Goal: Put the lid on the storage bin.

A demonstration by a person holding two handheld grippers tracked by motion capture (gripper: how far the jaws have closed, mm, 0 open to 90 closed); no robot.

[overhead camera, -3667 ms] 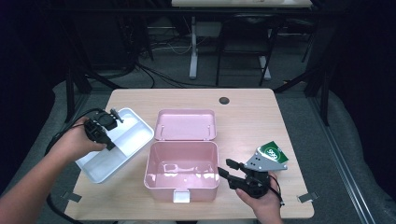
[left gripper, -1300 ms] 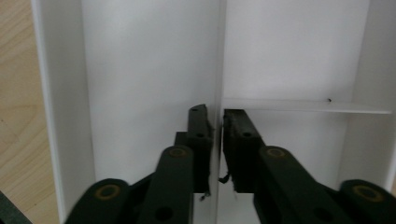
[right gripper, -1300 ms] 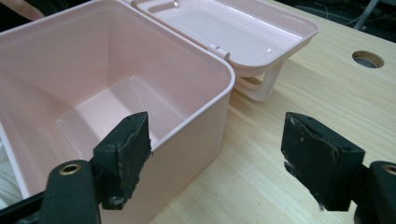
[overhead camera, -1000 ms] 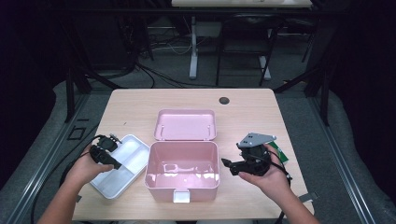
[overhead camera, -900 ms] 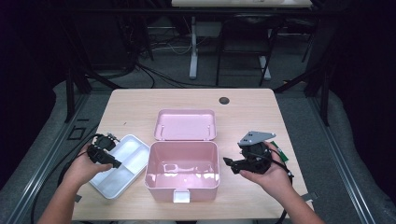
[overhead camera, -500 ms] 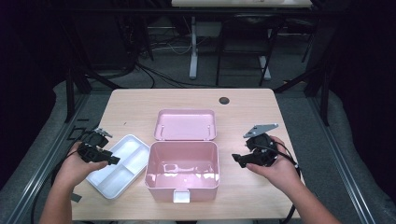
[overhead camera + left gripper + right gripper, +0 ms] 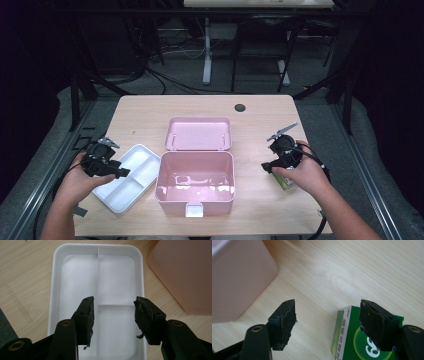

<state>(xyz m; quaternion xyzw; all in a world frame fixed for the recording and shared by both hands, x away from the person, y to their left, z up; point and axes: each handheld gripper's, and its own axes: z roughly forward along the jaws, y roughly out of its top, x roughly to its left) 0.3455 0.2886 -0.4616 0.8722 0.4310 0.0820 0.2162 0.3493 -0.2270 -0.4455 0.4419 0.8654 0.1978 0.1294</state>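
Note:
A white divided tray lies on the table left of the open pink box, whose lid lies flat behind it. My left gripper hovers over the tray's left end. Its jaws have just been opening and stand open, with nothing between them above the tray in the left gripper view. My right gripper is right of the box, open and empty, its jaws slightly narrower than a second ago. A green packet lies flat under its right jaw, partly hidden by the hand in the high view.
The pink box's corner is just left of the right gripper. A dark round hole sits near the table's far edge. Bare wood runs behind the tray and box. Black frames and cables stand beyond the table.
The left gripper has opened and lifted a little off the tray, which stays on the table. The right hand has moved right, away from the box and over the green packet.

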